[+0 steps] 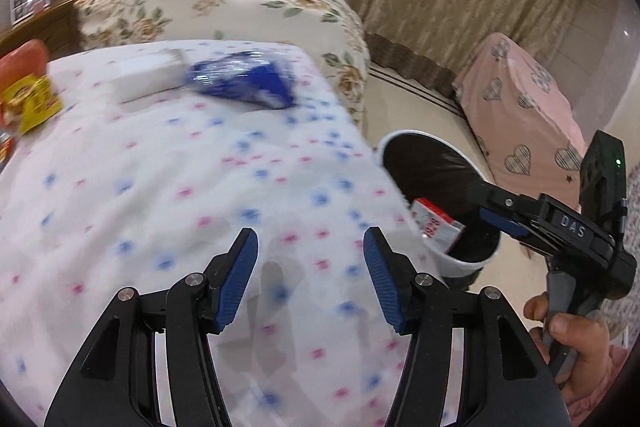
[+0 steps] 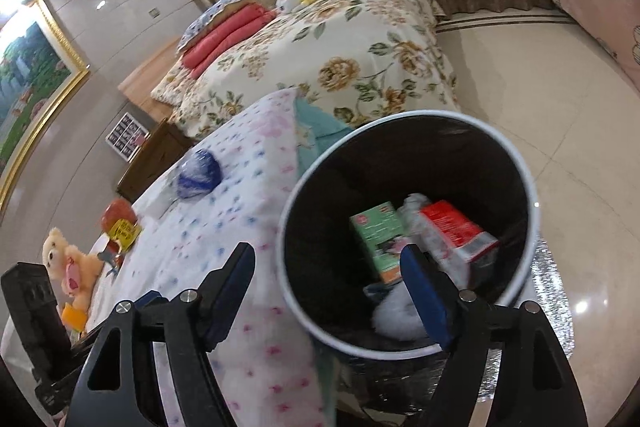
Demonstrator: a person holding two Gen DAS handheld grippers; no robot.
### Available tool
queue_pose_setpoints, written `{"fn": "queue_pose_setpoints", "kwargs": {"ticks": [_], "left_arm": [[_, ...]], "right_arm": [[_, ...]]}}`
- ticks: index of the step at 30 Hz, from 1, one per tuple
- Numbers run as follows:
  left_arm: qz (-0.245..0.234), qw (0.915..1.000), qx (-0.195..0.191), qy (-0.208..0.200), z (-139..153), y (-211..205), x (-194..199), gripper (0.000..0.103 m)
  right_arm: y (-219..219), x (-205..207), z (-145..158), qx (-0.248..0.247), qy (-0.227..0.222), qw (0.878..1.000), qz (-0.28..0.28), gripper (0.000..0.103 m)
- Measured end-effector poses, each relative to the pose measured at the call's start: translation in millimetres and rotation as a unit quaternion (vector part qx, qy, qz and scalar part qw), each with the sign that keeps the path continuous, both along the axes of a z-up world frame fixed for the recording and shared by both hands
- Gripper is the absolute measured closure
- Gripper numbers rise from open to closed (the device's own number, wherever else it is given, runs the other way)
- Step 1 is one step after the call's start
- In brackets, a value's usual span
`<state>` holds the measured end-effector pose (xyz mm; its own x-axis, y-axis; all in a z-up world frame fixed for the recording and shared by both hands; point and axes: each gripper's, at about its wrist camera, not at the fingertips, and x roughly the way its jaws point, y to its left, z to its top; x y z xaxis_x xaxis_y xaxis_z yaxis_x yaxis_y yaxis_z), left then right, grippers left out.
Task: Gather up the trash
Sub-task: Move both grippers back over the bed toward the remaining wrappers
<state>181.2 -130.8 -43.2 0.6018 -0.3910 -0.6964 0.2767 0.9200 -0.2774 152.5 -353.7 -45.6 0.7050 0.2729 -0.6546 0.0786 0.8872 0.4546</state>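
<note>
The left gripper (image 1: 310, 279) is hovering over the dotted bedcover (image 1: 160, 195), jaws parted and gripping nothing. The right gripper (image 2: 328, 291) is standing wide open over the white bin (image 2: 528, 227), nothing between its pads. Only the right wrist view is showing the bin's contents: a green carton (image 2: 378, 239), a red-and-white box (image 2: 456, 231) and crumpled white paper (image 2: 396, 319). Only the left view is showing the person's hand (image 1: 576, 339) gripping the right tool. A blue wrapper (image 1: 244, 79) and a yellow packet (image 1: 34, 103) are lying on the cover, well apart.
</note>
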Motion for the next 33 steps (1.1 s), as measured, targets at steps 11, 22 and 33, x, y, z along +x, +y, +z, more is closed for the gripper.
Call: {"fn": "queue_pose_setpoints", "kwargs": {"ticks": [11, 22, 33], "left_arm": [[0.076, 0.9971, -0.005, 0.002, -5.5, 69.6, -8.0, 0.045], [0.131, 0.9913, -0.009, 0.008, -10.4, 123.7, -11.3, 0.042], [0.188, 0.9822, -0.005, 0.006, -9.5, 173.7, 0.6, 0.039]], "right_arm": [[52.7, 13.5, 3.3, -0.007, -0.002, 0.999, 0.053, 0.012], [99.1, 32.2, 2.6, -0.022, 0.002, 0.995, 0.096, 0.009], [126.6, 58.8, 1.9, -0.045, -0.002, 0.991, 0.123, 0.009]]}}
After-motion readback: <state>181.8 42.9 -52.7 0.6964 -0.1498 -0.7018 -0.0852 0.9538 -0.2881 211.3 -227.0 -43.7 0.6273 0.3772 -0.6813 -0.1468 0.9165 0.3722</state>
